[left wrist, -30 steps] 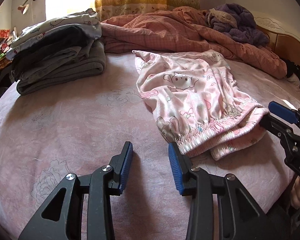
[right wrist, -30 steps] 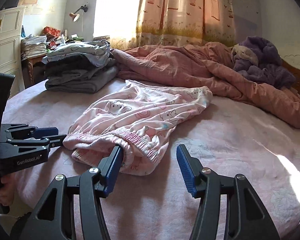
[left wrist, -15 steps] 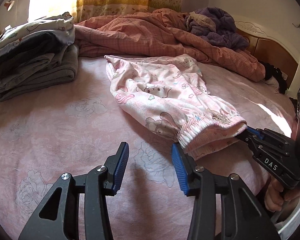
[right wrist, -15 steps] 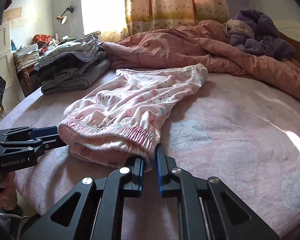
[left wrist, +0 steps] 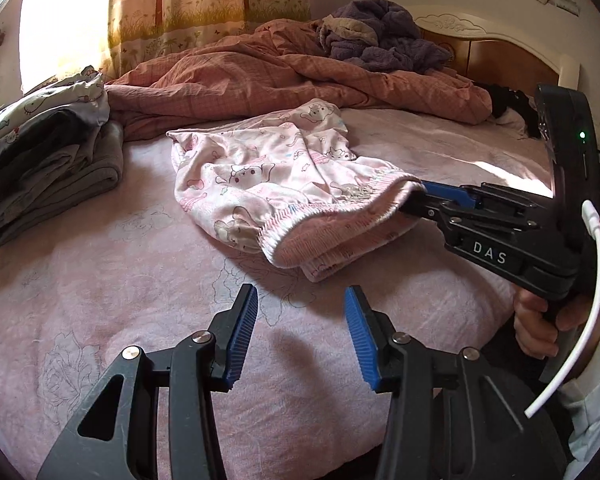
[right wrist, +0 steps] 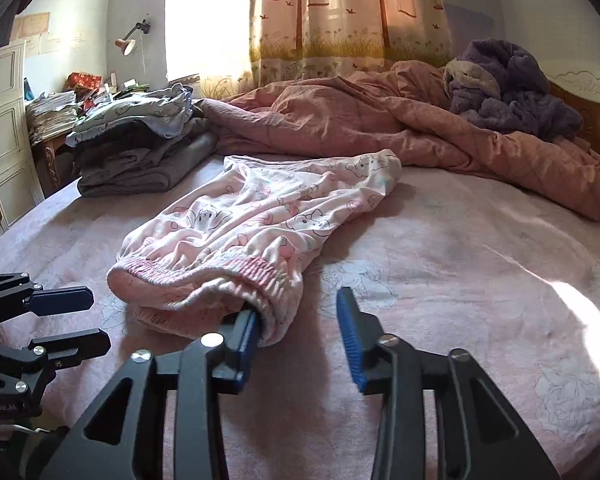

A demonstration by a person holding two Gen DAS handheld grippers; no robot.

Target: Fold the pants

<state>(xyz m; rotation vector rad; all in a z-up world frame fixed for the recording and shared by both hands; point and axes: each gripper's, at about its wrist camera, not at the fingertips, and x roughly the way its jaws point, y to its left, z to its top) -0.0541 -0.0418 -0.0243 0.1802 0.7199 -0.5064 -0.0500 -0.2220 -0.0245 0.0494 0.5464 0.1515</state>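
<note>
Sunlight through a tree-print curtain (right wrist: 352, 20) washes over the bed (right wrist: 460, 264) I am working on, its pink floral sheet bare in the foreground. Behind lie a rumpled salmon quilt (right wrist: 380, 128), a purple blanket (right wrist: 512, 88) by the headboard, and a stack of folded clothes (right wrist: 140, 148) at the far left edge. The pink cartoon-print pants (right wrist: 260, 224) lie mid-bed, waistband toward me.

My right gripper (right wrist: 300, 332) has one finger tucked inside the waistband opening and the other outside on the sheet; its jaws are opening, pads apart, the elastic edge between them unpinched. I cannot see how deep that finger reaches under the fabric. My left gripper (left wrist: 300, 332) hangs unclenched over bare sheet, just short of the waistband, nothing between its pads. The hand (left wrist: 540, 328) on the right handle is half cut off.

Half a second ago the right jaws were nearly clamped at the waistband; a second ago the left gripper sat nearer the stack.
</note>
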